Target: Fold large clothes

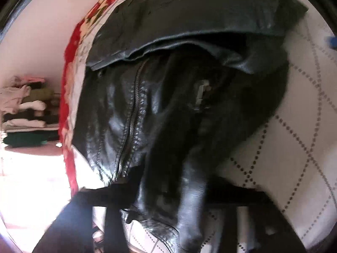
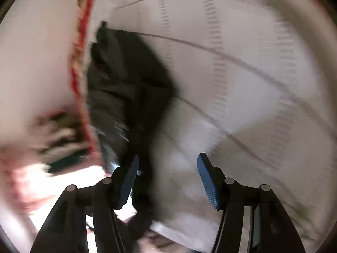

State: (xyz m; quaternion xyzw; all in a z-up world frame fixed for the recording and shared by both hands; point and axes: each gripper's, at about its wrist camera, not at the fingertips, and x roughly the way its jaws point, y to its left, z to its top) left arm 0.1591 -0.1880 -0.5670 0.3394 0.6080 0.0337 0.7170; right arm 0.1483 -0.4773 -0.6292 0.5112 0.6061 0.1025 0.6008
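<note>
Far left, a stack of folded clothes (image 1: 27, 113) sits by the wall, then the red floral blanket (image 1: 71, 67) edges the bed. The black leather jacket (image 1: 168, 97) sprawls on the white quilt (image 1: 294, 126), its hem clamped in the left gripper (image 1: 160, 206). Right gripper (image 2: 166, 181) spread wide, holding nothing, beside the blurred jacket.

Black jacket (image 1: 160, 109) on quilted bed (image 1: 294, 147).
</note>
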